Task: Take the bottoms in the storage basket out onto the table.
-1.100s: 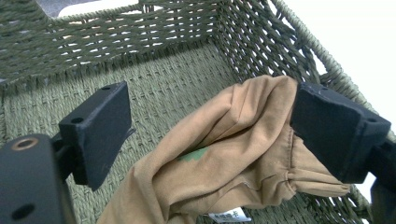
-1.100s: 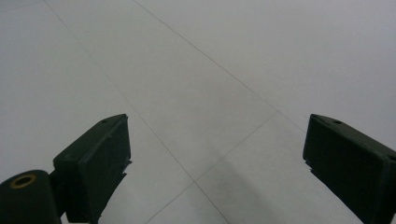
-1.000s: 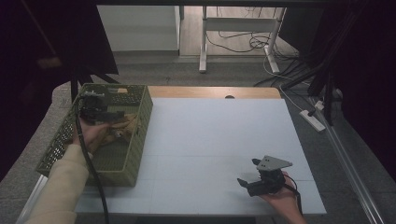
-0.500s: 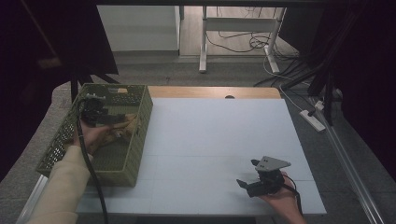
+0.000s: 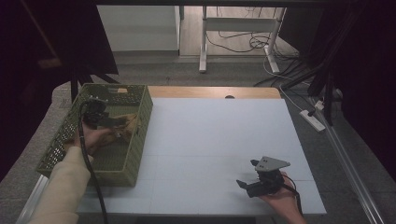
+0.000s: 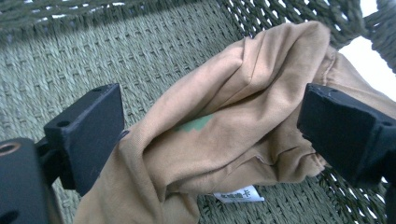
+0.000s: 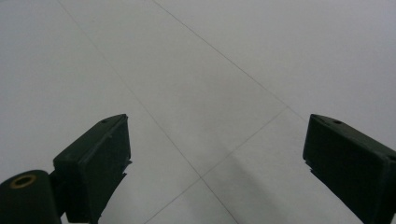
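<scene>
**Operator A:** Report the position of the cloth.

**Operator B:** The tan cloth [image 6: 219,126] lay bunched inside the green woven basket [image 5: 140,140], at the left edge of the desk [image 5: 224,140]. A white label [image 6: 238,195] showed at its lower fold and a green mark on its middle.

**Operator A:** State of the left tongs?

**Operator B:** The left tongs [image 6: 210,126] were down in the basket with the jaws spread wide on either side of the cloth. The jaws had just been opening; the cloth sat between them, and the left jaw lay against the fabric's edge without pinching it.

**Operator A:** And the right tongs?

**Operator B:** The right tongs [image 7: 217,149] were low over the bare white desk near its front right corner, jaws wide apart, nothing between them.
</scene>
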Motion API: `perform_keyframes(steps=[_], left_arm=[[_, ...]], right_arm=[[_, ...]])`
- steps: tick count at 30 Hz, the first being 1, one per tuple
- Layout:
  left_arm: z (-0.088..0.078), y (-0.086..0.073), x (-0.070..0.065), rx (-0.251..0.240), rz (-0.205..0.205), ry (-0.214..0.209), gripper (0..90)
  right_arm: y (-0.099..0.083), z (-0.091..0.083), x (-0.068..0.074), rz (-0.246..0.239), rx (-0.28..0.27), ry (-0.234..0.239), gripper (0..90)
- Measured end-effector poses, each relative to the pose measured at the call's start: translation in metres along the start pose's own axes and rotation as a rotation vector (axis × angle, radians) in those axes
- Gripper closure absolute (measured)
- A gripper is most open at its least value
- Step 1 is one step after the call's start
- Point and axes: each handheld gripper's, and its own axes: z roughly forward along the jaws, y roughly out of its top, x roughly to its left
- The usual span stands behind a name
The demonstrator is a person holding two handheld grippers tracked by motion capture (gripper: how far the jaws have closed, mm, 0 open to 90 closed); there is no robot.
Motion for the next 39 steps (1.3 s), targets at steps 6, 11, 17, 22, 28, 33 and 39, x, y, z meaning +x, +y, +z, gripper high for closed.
perform_keyframes(steps=[6,11,17,22,28,33,39], left_arm=[[0.005,-0.002,0.001,0.019,-0.001,0.003,7.7],[0.010,-0.004,0.001,0.038,0.004,0.006,7.8],[0.012,-0.005,0.002,0.046,0.005,0.010,7.5],[0.016,-0.006,0.003,0.083,0.015,0.024,6.0],[0.020,-0.008,0.004,0.118,0.028,0.041,5.3],[0.028,-0.009,0.002,0.182,0.050,0.077,4.5],[0.032,-0.009,0.001,0.199,0.057,0.091,4.9]], right_arm=[[0.000,0.001,0.000,-0.005,0.008,0.002,7.4],[0.000,0.001,0.000,-0.006,0.009,0.005,7.4],[0.000,0.002,0.001,-0.008,0.015,0.006,7.4],[0.000,0.002,0.001,-0.008,0.015,0.009,7.4],[0.000,0.002,0.001,-0.013,0.019,0.010,7.4],[0.000,0.002,0.001,-0.014,0.015,0.009,7.4],[0.000,0.002,0.002,-0.014,0.018,0.010,7.4]])
